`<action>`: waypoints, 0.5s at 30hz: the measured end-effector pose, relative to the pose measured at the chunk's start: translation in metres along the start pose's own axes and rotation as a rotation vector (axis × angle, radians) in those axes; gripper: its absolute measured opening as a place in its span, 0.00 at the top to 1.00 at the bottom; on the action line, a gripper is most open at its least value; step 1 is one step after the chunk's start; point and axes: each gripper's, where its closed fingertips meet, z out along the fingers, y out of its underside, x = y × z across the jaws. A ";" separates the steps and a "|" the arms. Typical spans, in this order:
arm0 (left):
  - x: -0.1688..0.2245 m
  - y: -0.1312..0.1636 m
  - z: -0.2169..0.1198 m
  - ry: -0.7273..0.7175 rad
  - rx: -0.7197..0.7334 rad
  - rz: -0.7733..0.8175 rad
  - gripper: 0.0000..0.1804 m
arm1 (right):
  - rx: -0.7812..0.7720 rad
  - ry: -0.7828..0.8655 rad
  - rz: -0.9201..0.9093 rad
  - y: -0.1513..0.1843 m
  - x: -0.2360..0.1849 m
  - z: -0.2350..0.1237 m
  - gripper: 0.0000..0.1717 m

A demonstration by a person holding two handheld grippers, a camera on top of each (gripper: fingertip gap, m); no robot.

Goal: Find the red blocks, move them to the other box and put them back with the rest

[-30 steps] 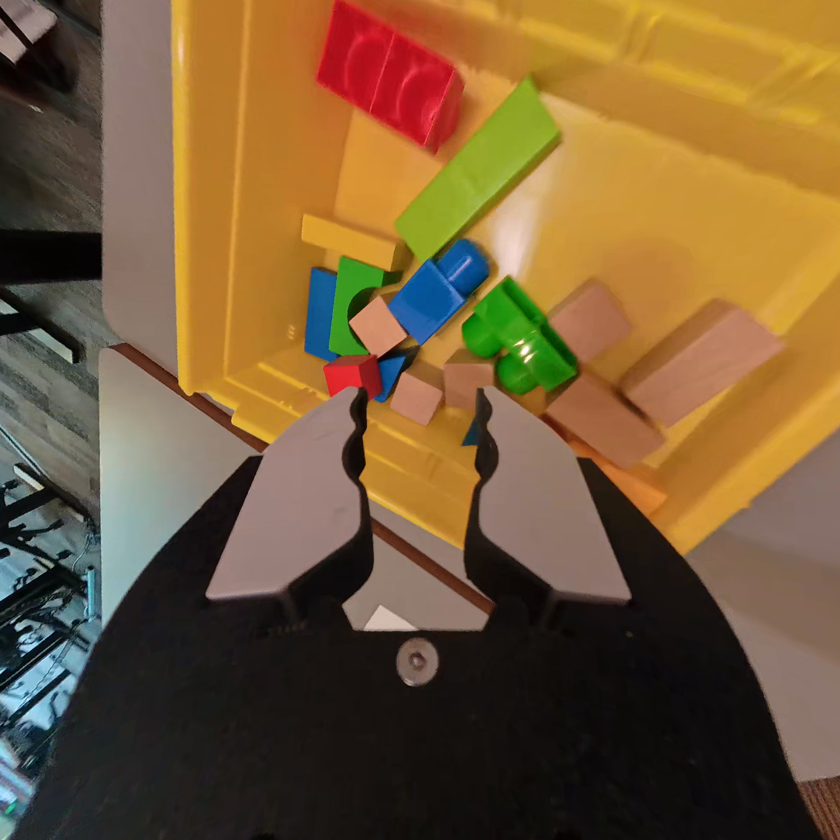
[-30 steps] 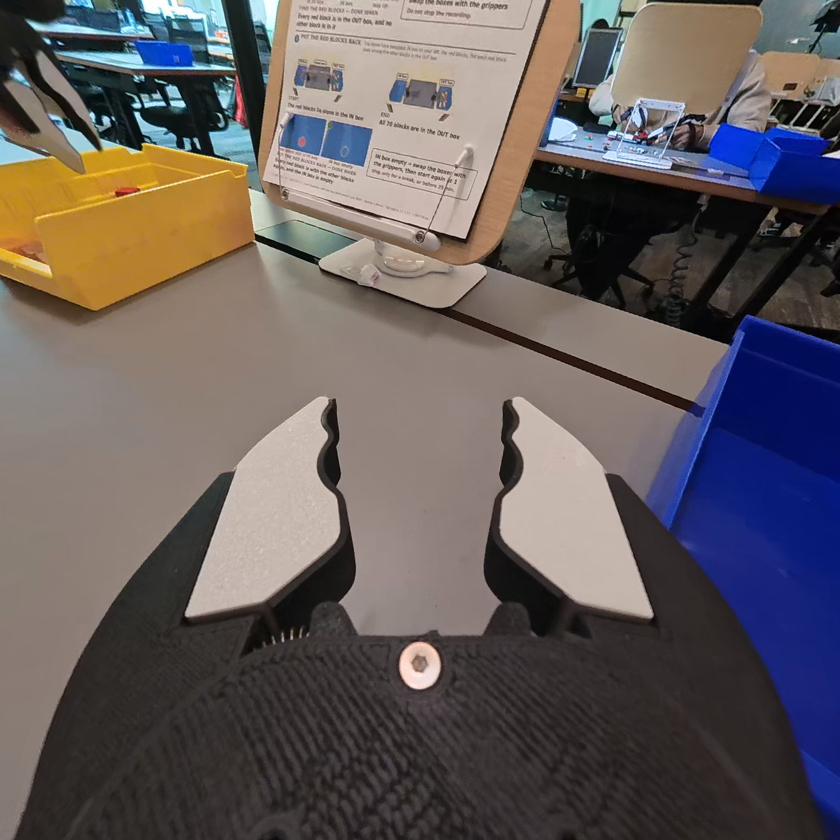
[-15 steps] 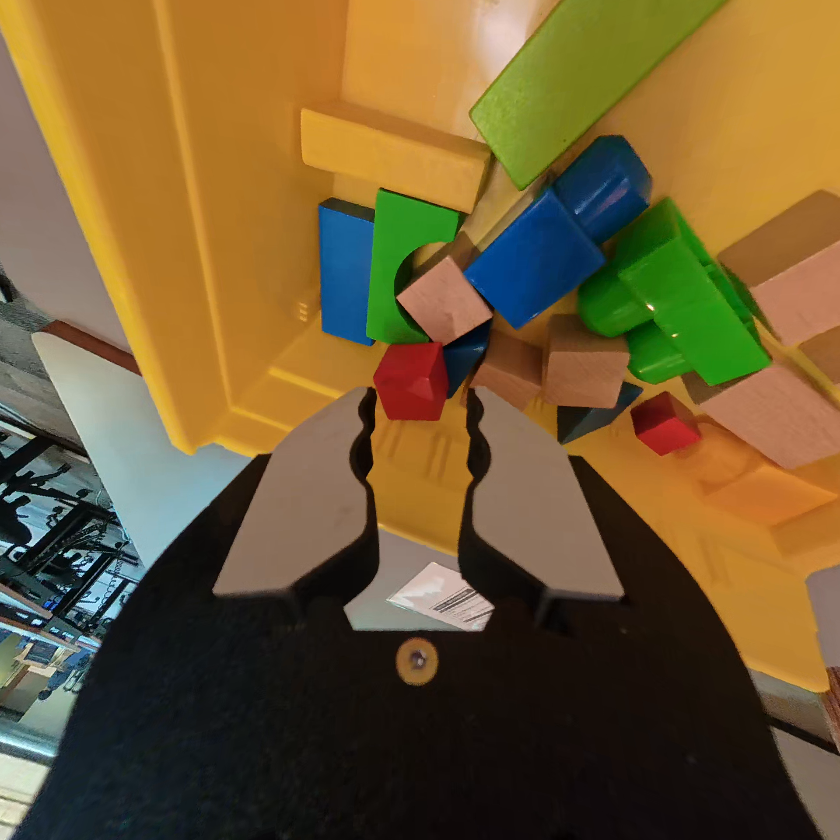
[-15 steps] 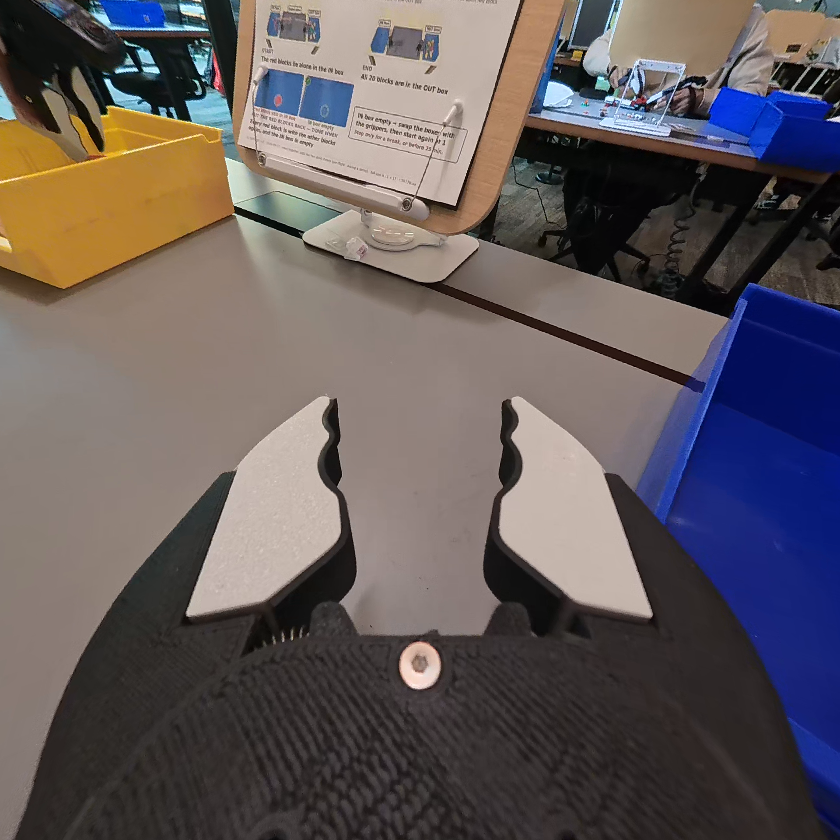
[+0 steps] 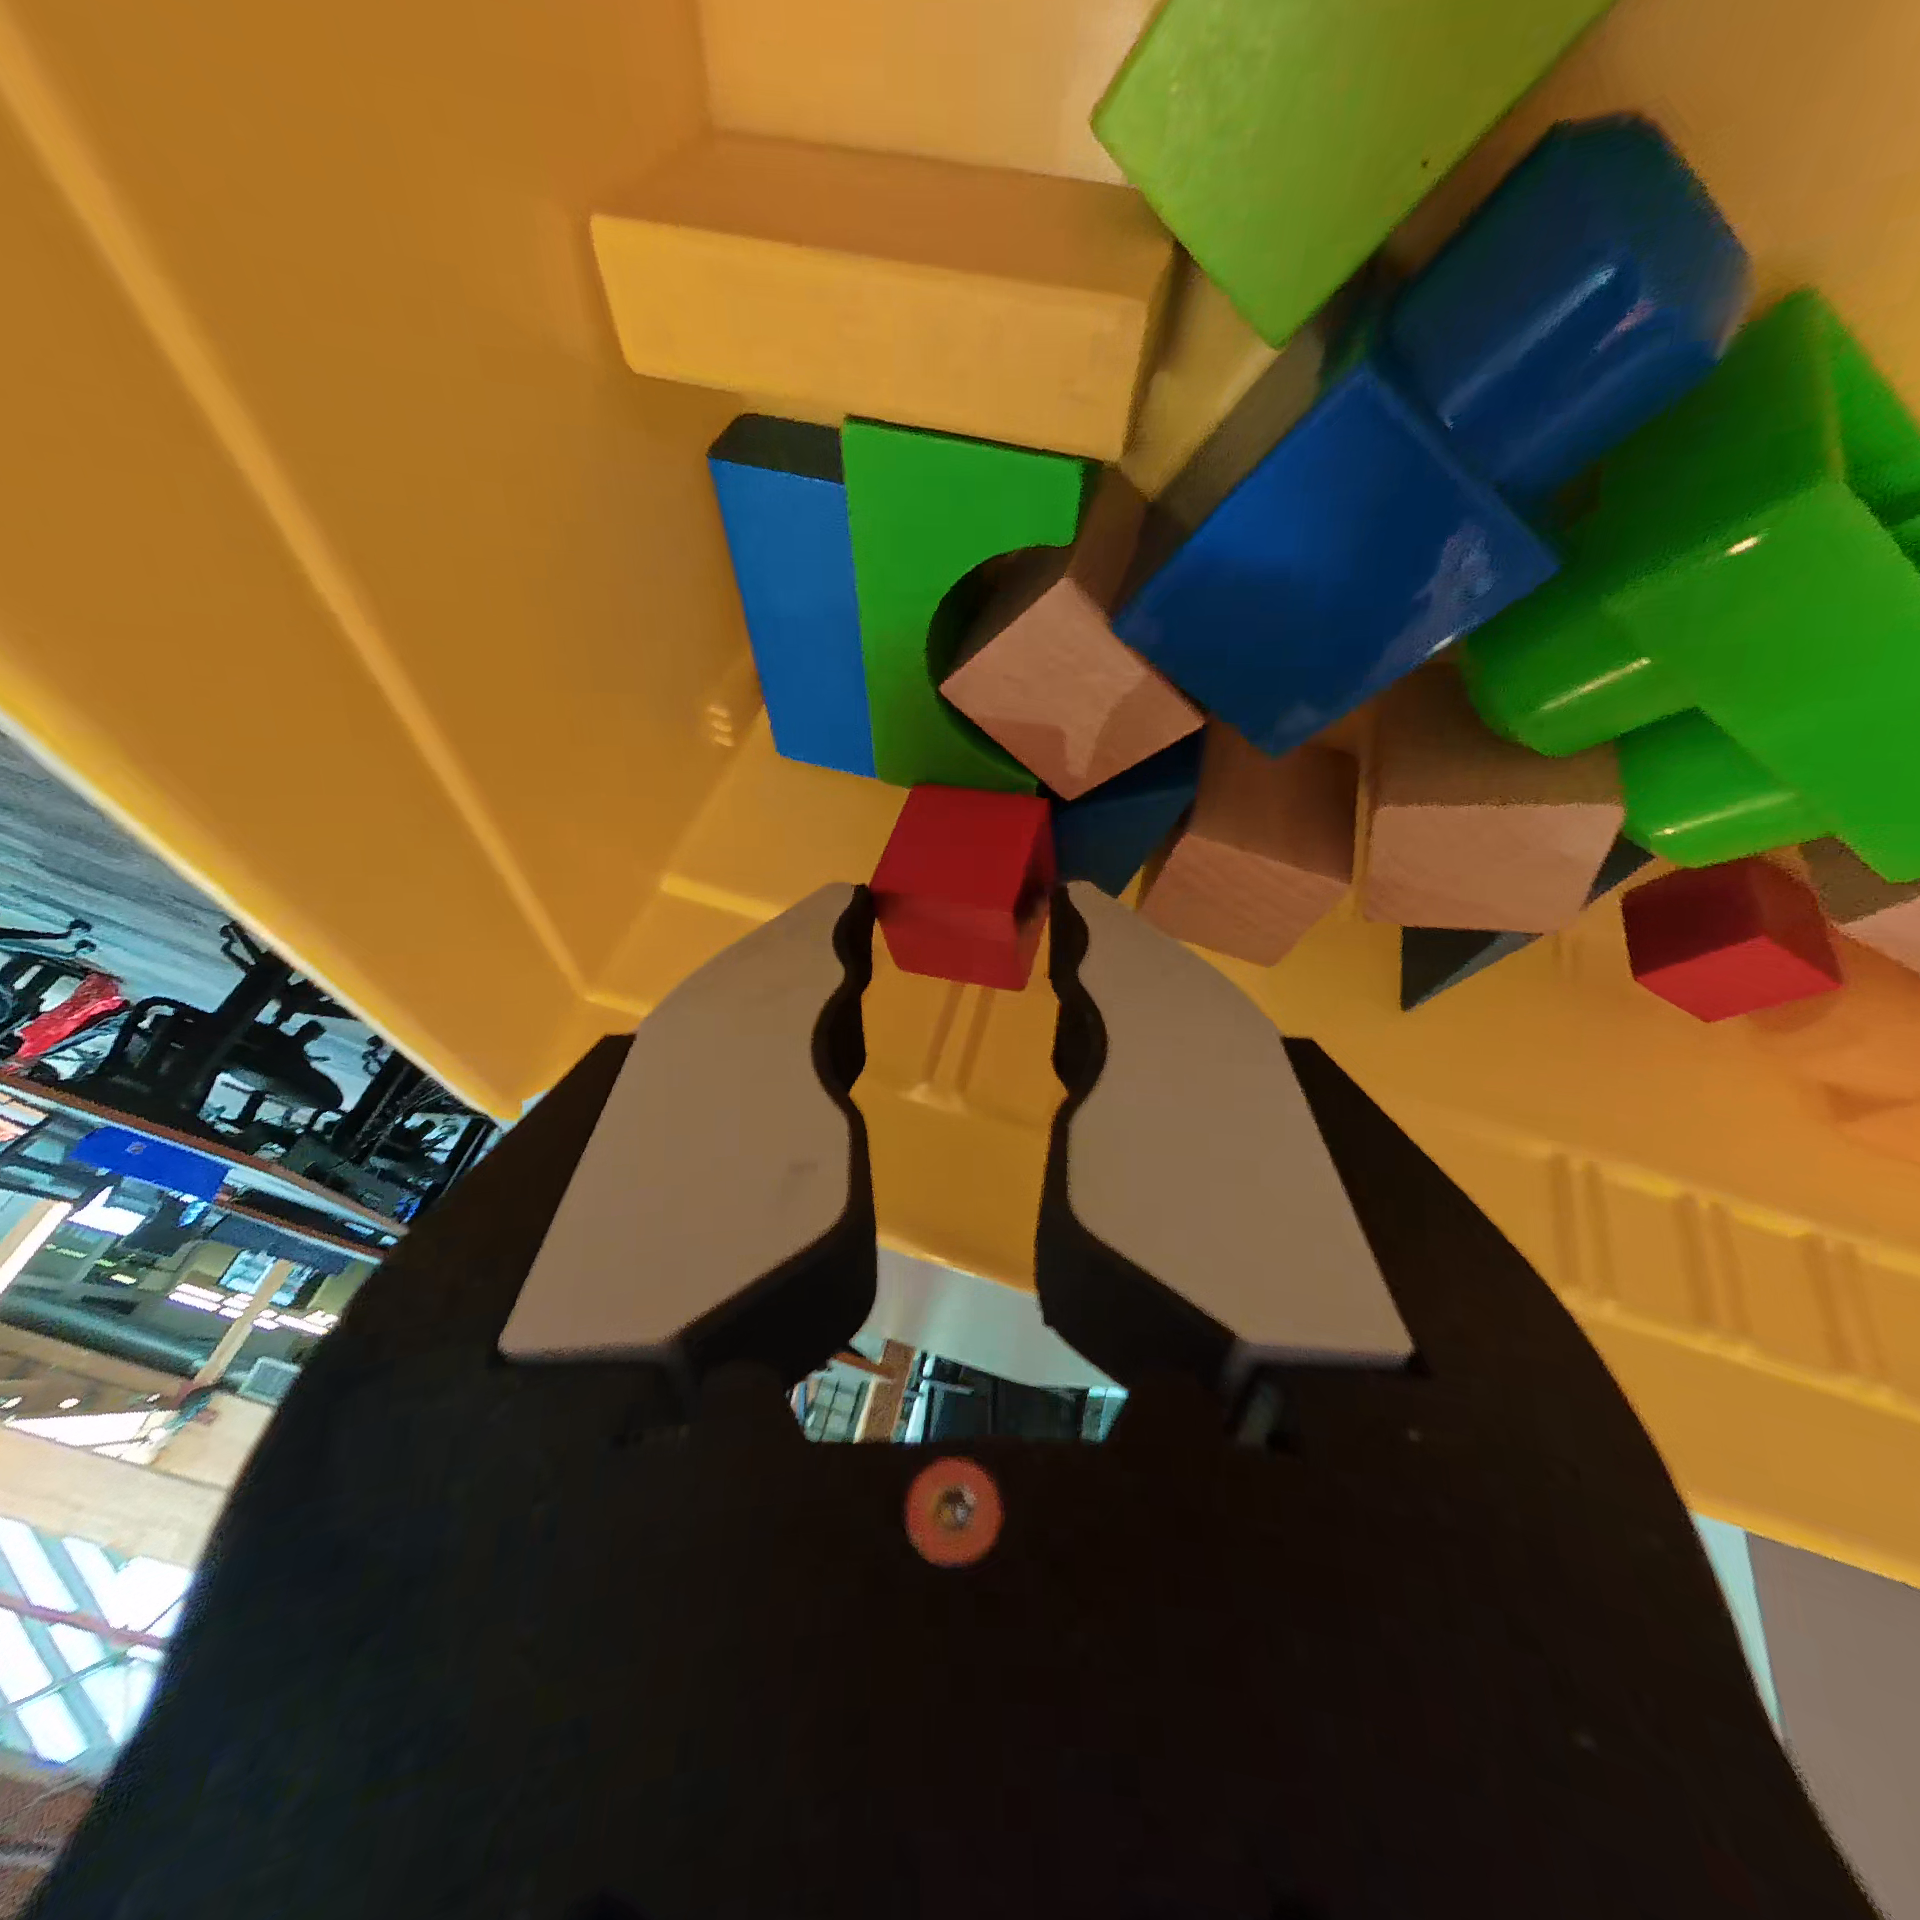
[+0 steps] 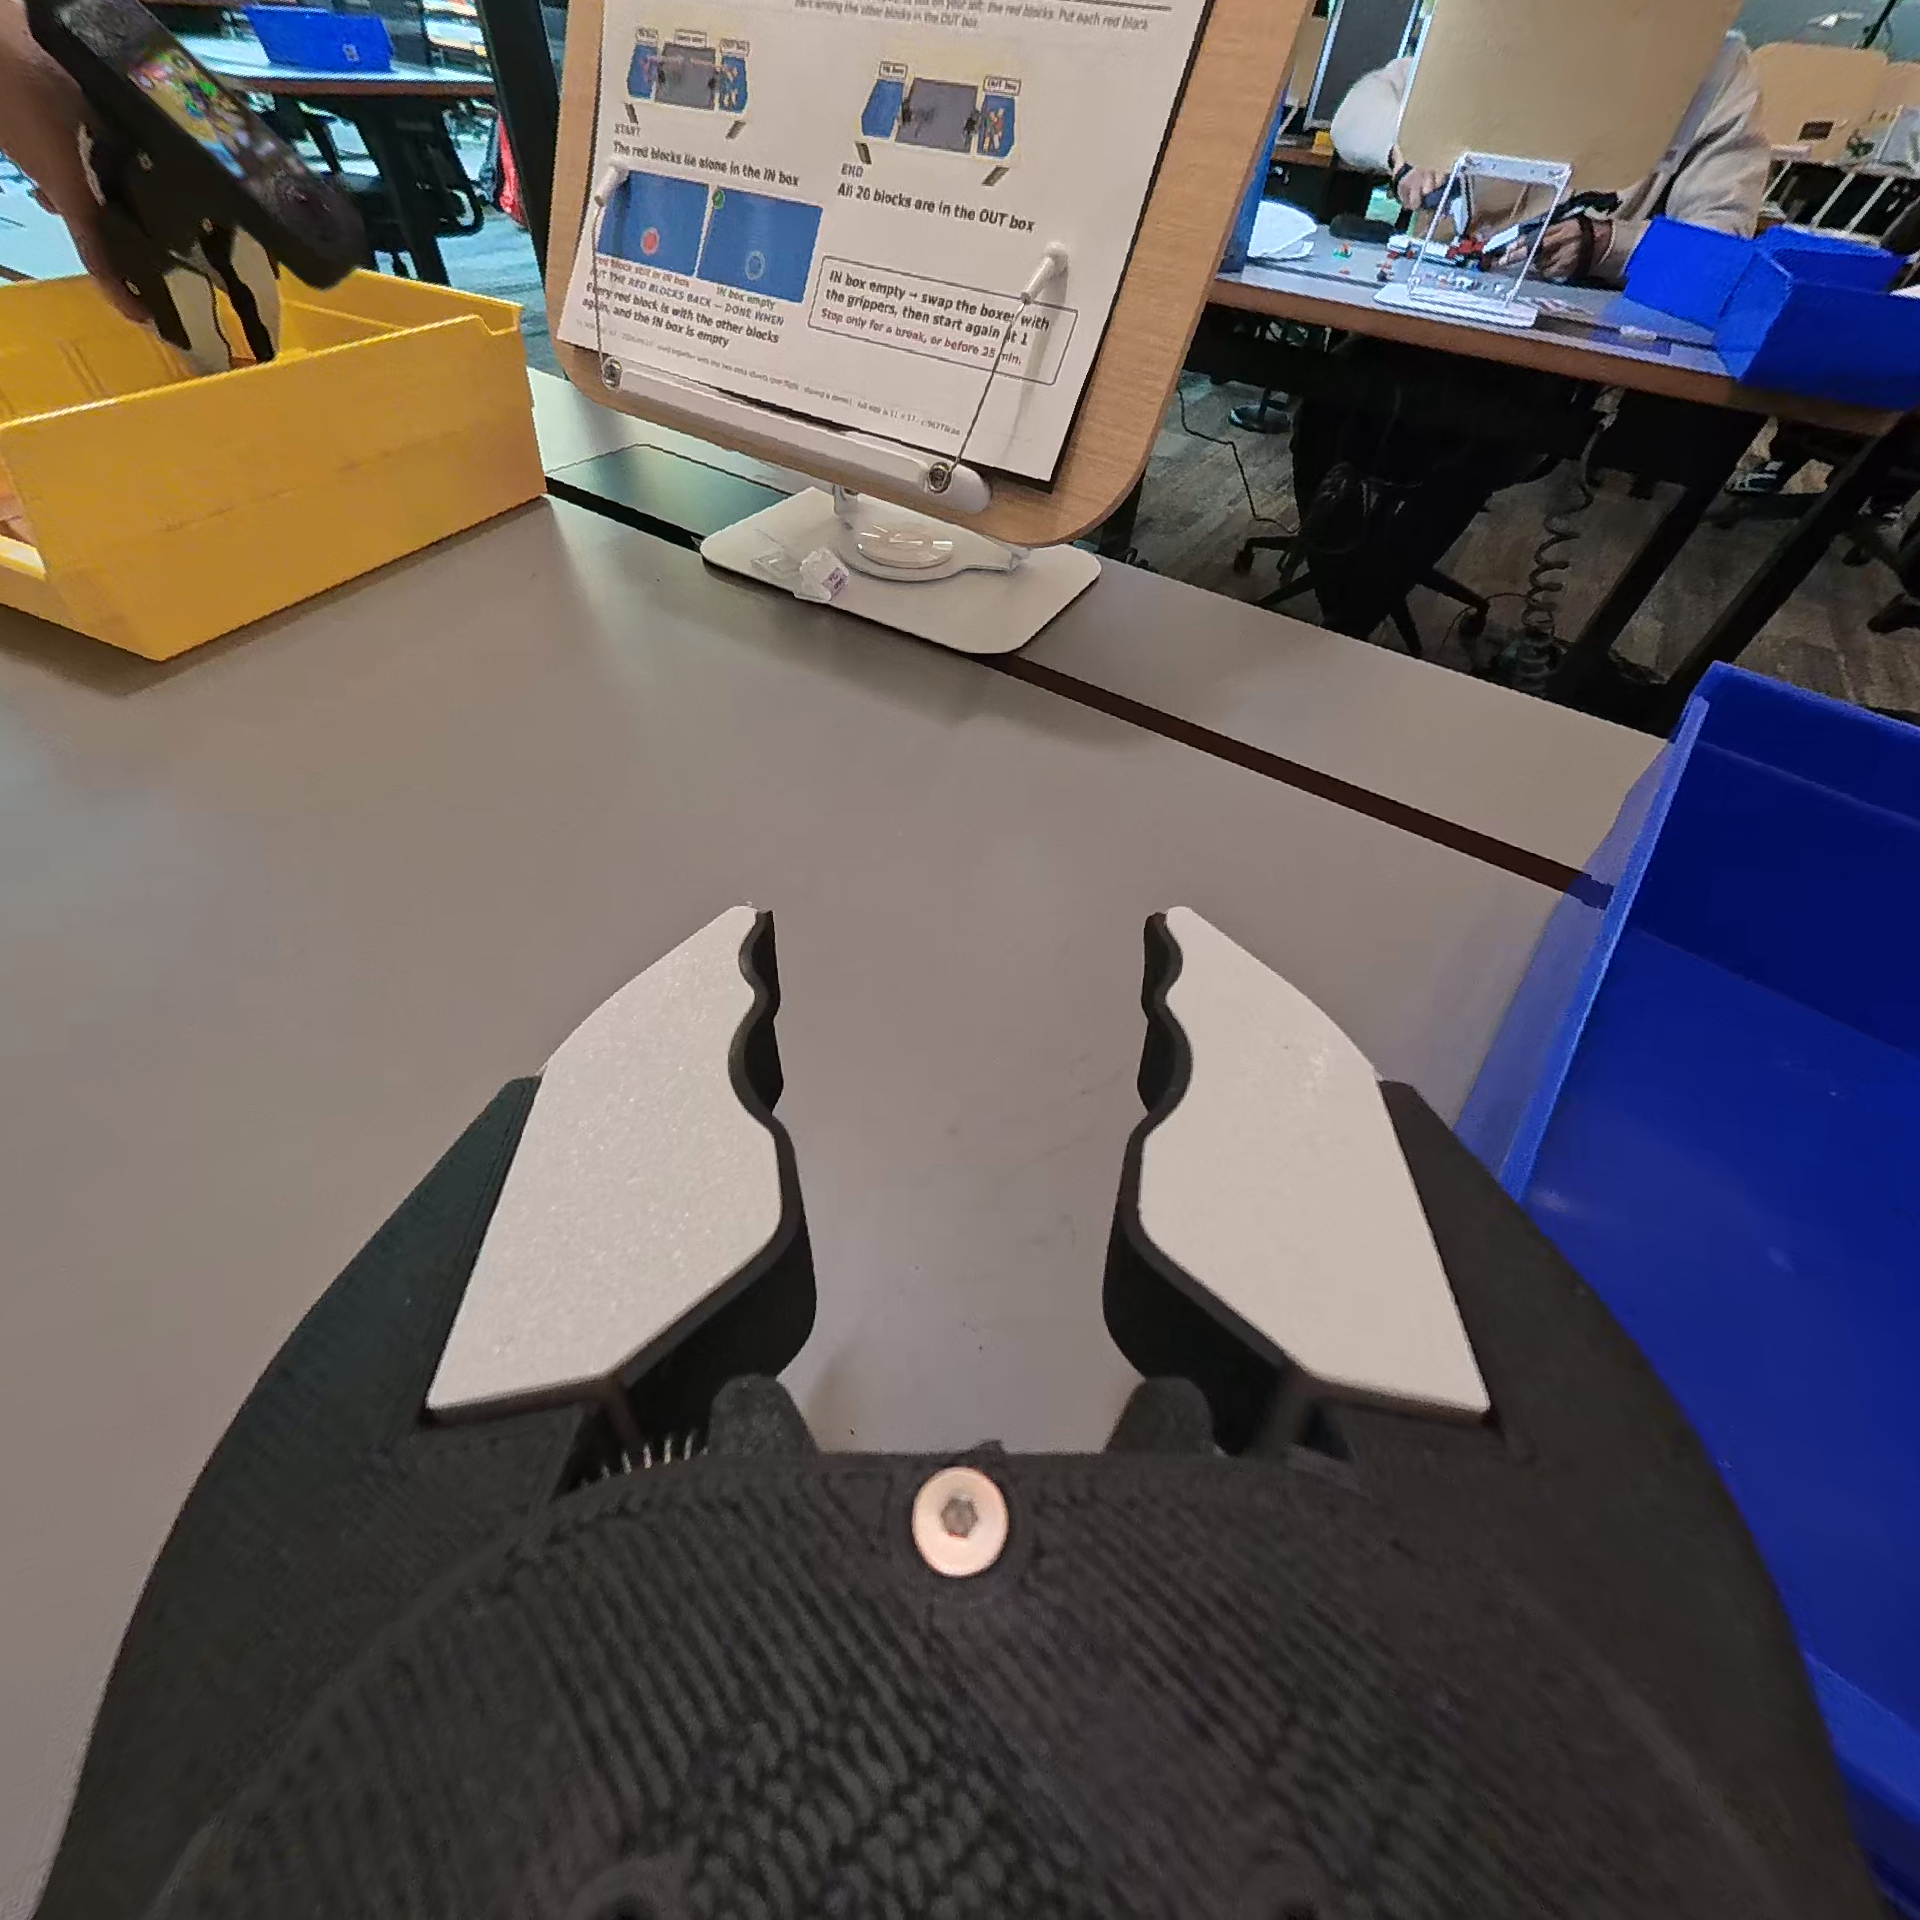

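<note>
In the left wrist view my left gripper reaches into the yellow box. Its two fingertips press on the sides of a small red cube that lies on the box floor at the near edge of a pile of blocks. A second small red cube lies to the right. My right gripper is open and empty, held over the grey table beside the blue box. The right wrist view shows the left gripper dipping into the yellow box at far left.
Green, blue, yellow and plain wooden blocks crowd close around the red cube. An instruction sheet on a stand stands at the back of the table. A person sits at another table behind.
My left gripper has moved down into the yellow box and narrowed its jaws onto the small red cube. The right gripper has stayed open and has barely moved.
</note>
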 end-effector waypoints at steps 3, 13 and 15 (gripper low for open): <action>0.001 0.000 0.001 -0.011 -0.031 0.050 0.84 | 0.005 0.006 -0.006 -0.001 0.001 -0.001 0.61; 0.001 -0.022 -0.092 -0.059 0.382 -0.146 0.84 | 0.046 0.011 -0.037 -0.009 -0.001 -0.002 0.61; 0.015 -0.041 -0.138 -0.012 0.620 -0.217 0.84 | 0.083 -0.007 -0.078 -0.017 -0.010 -0.002 0.60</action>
